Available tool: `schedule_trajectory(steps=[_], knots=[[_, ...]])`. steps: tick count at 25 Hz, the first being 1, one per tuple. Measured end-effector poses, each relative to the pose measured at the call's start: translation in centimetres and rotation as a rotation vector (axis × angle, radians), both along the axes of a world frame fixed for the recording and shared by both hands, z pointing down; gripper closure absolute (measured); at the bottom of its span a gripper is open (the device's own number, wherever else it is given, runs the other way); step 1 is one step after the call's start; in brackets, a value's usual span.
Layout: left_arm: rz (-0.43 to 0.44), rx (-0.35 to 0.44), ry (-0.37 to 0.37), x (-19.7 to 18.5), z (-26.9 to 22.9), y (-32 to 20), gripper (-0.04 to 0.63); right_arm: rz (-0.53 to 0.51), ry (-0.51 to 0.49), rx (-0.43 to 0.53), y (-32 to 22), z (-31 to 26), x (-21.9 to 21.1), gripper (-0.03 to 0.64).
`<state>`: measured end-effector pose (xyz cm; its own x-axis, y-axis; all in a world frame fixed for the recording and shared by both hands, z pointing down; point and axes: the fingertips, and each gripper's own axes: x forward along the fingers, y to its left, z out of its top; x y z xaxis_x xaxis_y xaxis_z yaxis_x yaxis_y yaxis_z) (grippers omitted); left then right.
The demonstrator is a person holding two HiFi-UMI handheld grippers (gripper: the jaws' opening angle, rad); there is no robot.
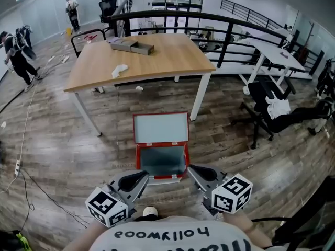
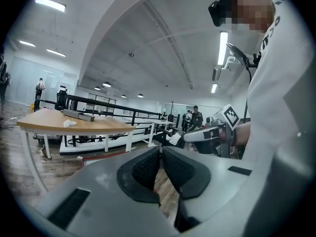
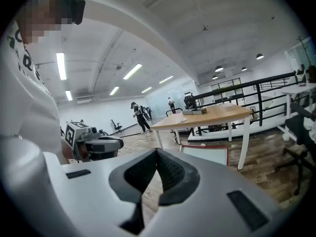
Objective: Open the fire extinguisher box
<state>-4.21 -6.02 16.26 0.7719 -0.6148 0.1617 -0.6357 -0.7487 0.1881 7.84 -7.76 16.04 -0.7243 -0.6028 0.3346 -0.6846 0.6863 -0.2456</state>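
The left gripper (image 1: 140, 178) was found clenched, its ribbed black pads pressed together at the tips with nothing between them. The right gripper (image 1: 195, 170) was likewise clenched and empty. Both were held low in front of the person, tips angled inward toward one another, apart from each other and touching no object.

The red metal fire extinguisher box (image 1: 163, 160) lay on the wood-plank floor (image 1: 63, 156) just ahead of the two grippers, between their tips. It was already open. Its red-rimmed lid with a pale grey inner face (image 1: 160, 128) was thrown back on the far side of the box, away from the grippers.

Beyond the lid, further ahead of both grippers, stood a light wooden table with white legs (image 1: 167, 56). On it rested a flat grey carton (image 1: 132, 46) and a crumpled white cloth (image 1: 119, 70). A black office chair (image 1: 264, 101) stood ahead and to the right of the right gripper, well apart from it.
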Motion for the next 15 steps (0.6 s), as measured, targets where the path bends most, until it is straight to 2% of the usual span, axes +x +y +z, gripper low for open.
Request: schedule_trajectory(steps=[15], knots=[[0.007,-0.005,0.002,-0.61,0.08,-0.25,0.574,-0.017,0.016,0.004,-0.17,0.03,-0.63,0.607]])
